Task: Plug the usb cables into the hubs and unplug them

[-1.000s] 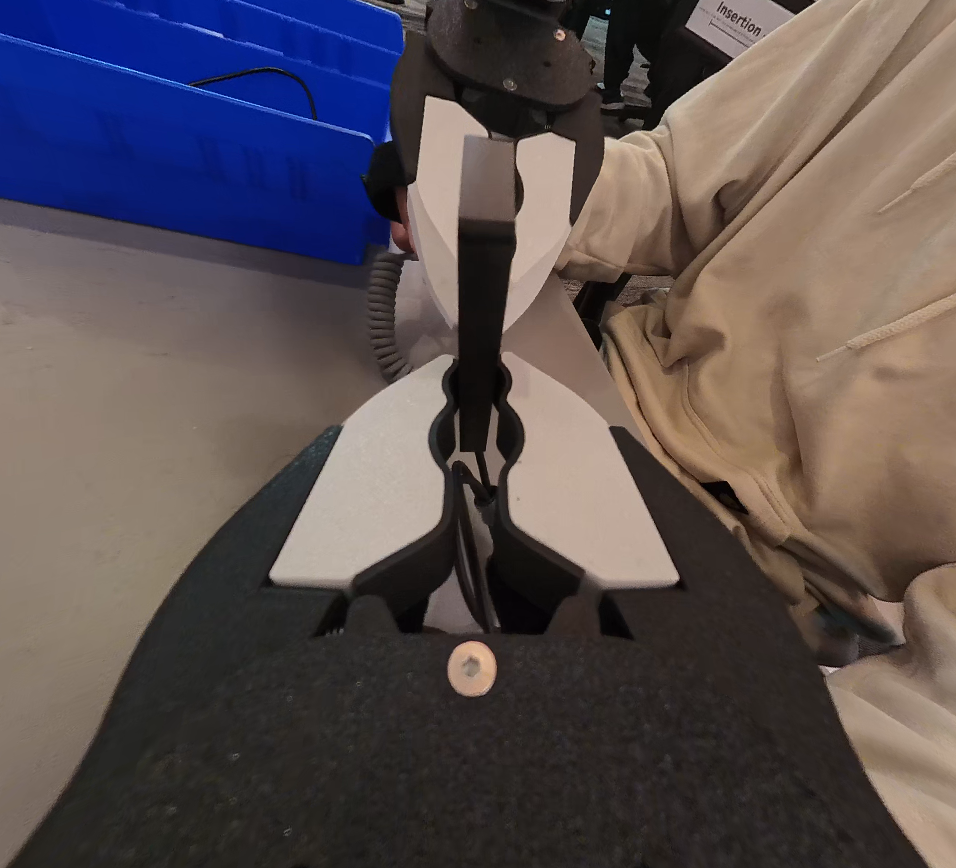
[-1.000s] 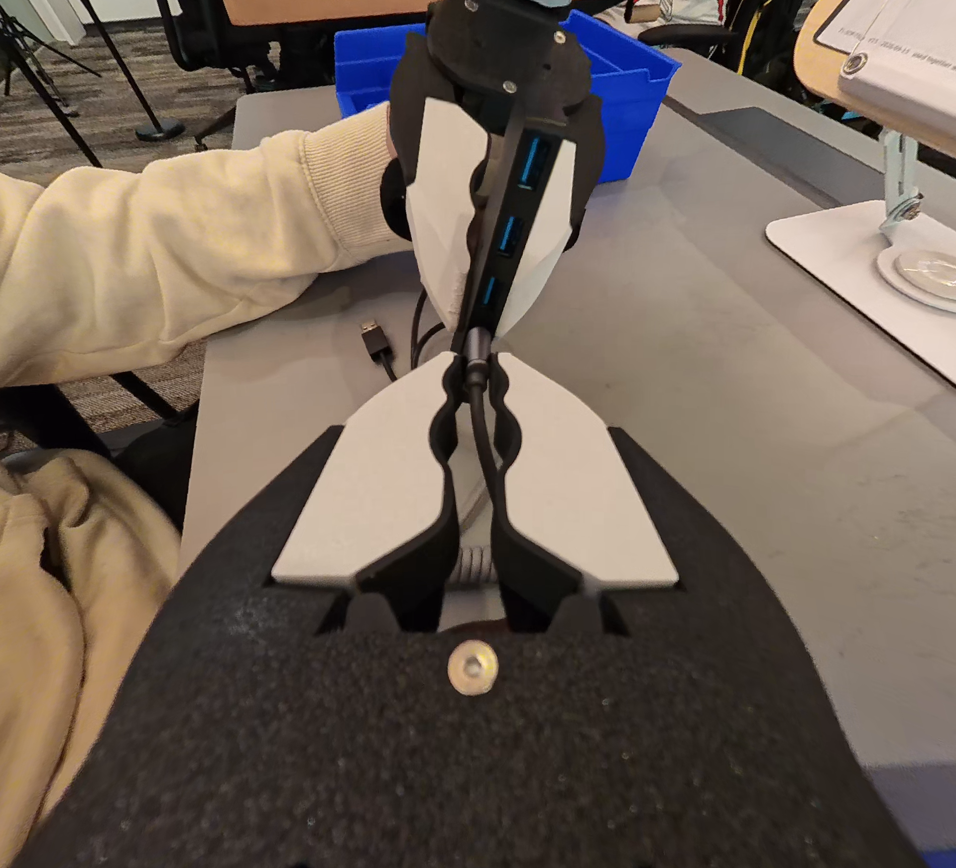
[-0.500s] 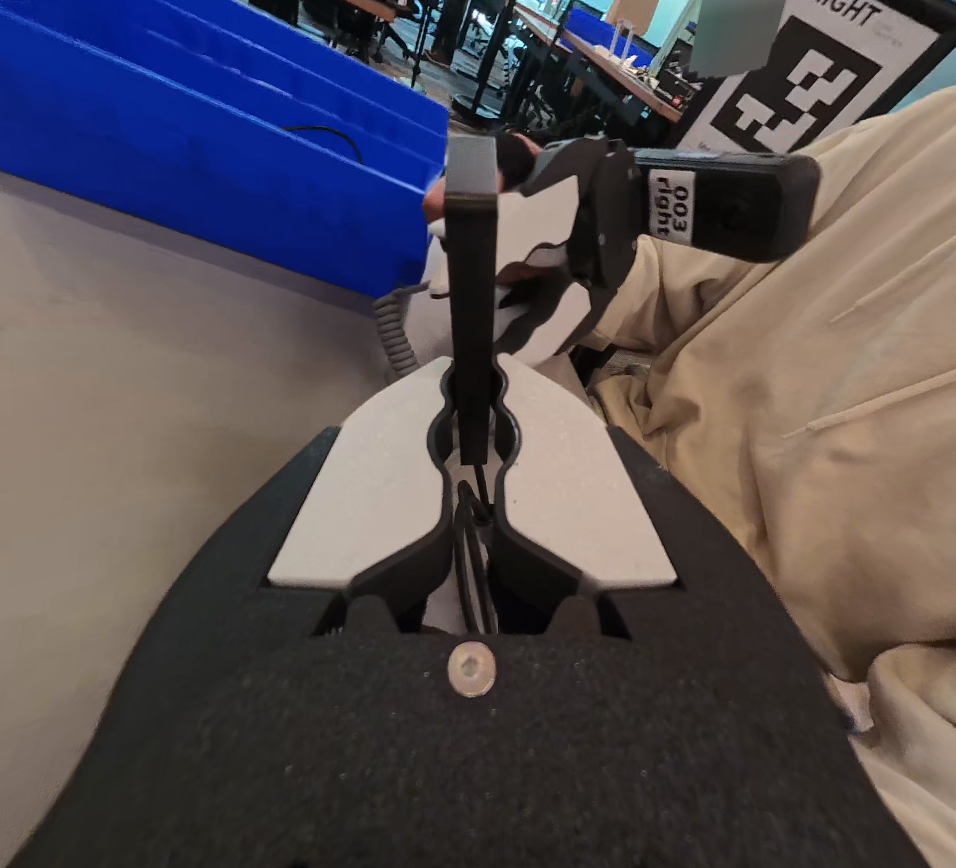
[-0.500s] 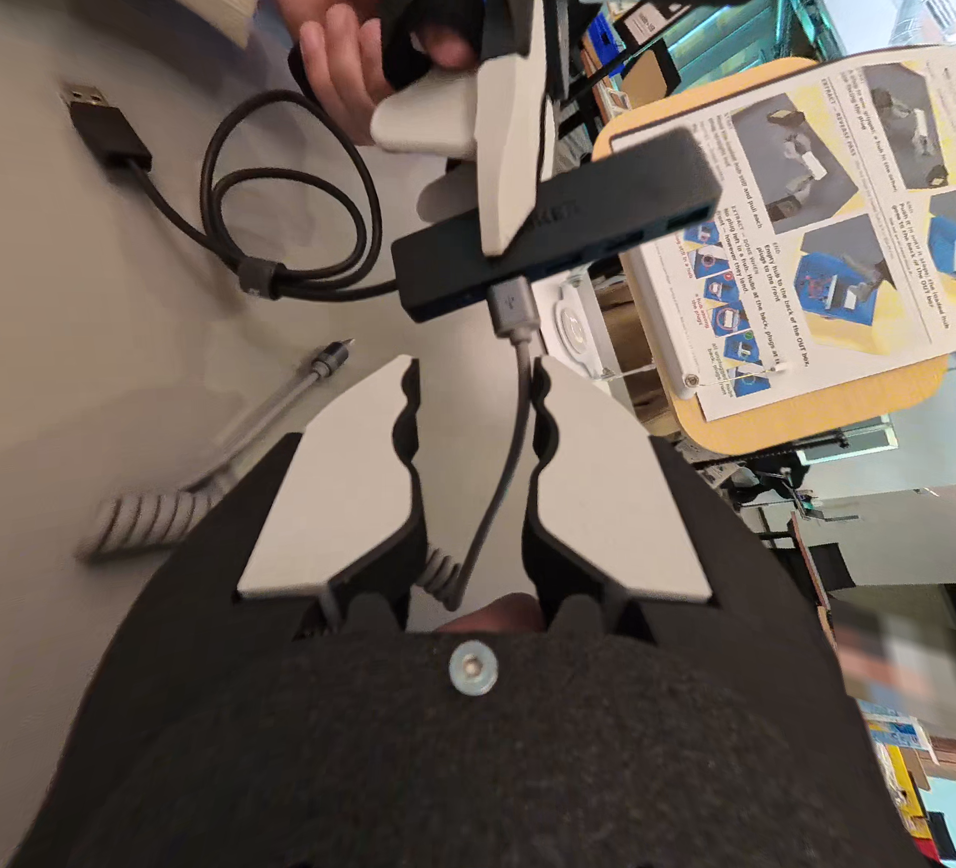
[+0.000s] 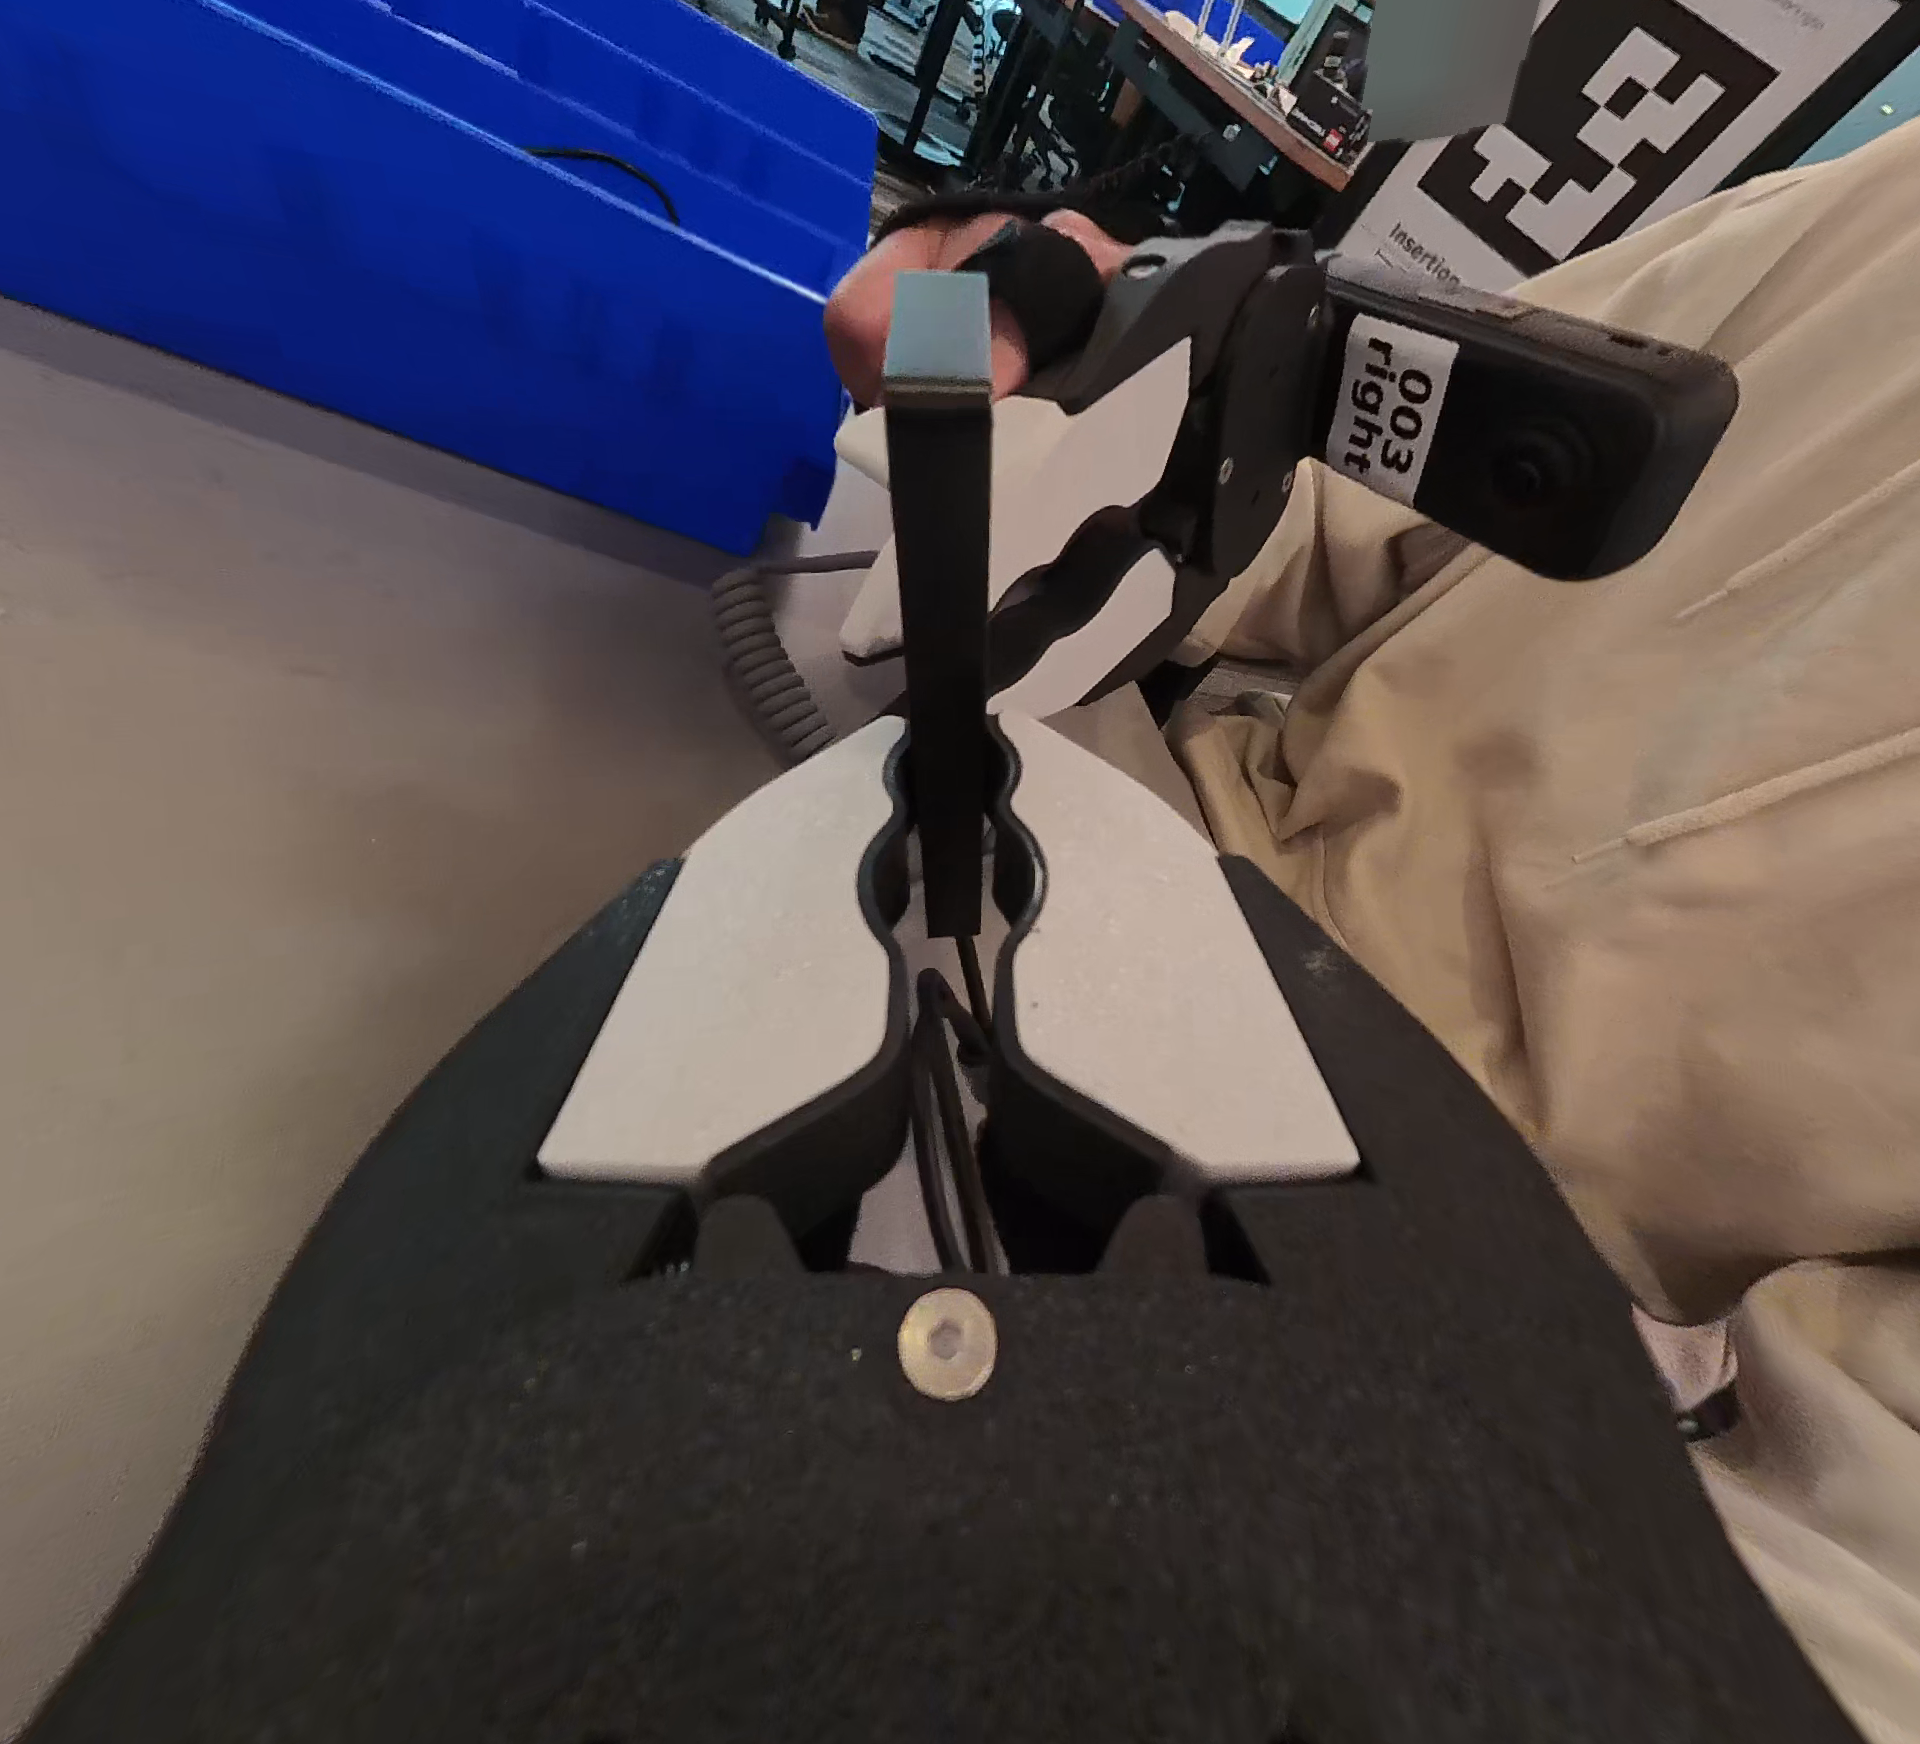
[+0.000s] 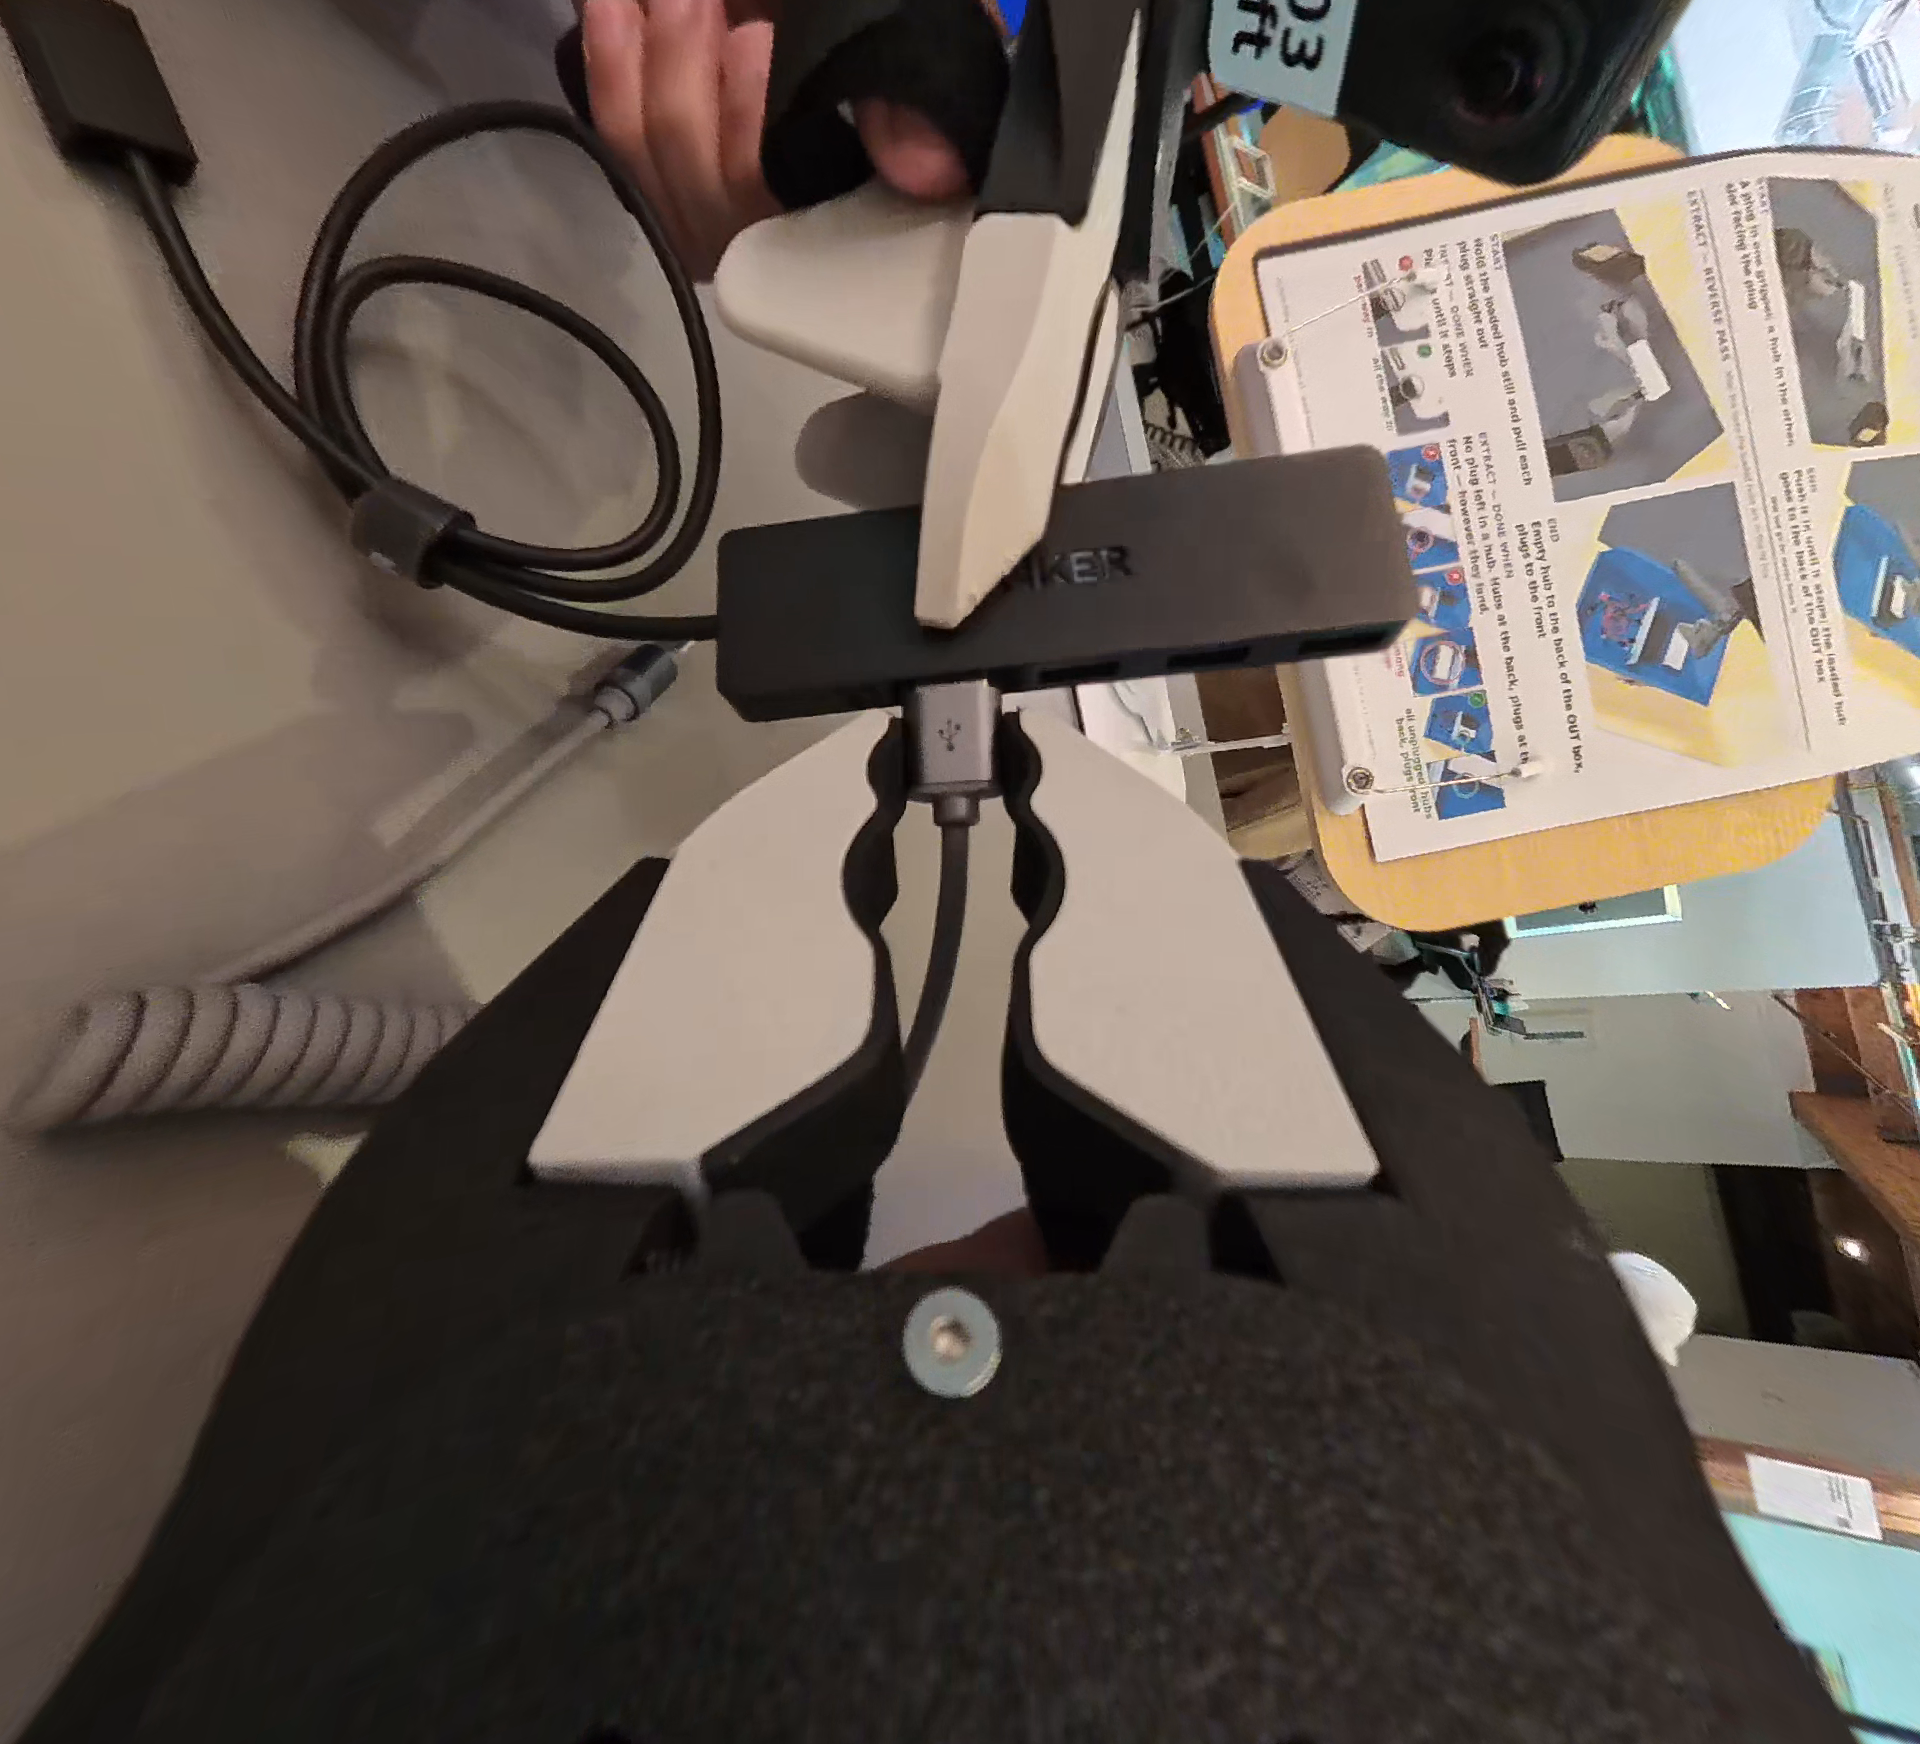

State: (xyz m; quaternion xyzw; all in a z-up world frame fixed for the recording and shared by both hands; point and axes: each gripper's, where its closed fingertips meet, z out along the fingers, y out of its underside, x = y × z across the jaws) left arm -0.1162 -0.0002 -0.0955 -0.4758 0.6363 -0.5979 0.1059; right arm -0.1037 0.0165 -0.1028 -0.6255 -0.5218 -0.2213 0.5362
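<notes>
While the left gripper (image 5: 951,785) clamps the black USB hub (image 6: 1060,593) in the air, the right gripper (image 6: 951,749) grips the grey USB plug (image 6: 951,744) seated in its end port; probably the unplugging step, needing a straight pull

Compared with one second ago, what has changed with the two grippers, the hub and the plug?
The right gripper turned sideways, let go of the grey plug, then closed on it again. The left gripper keeps clamping the black hub; the plug stays inserted.
</notes>
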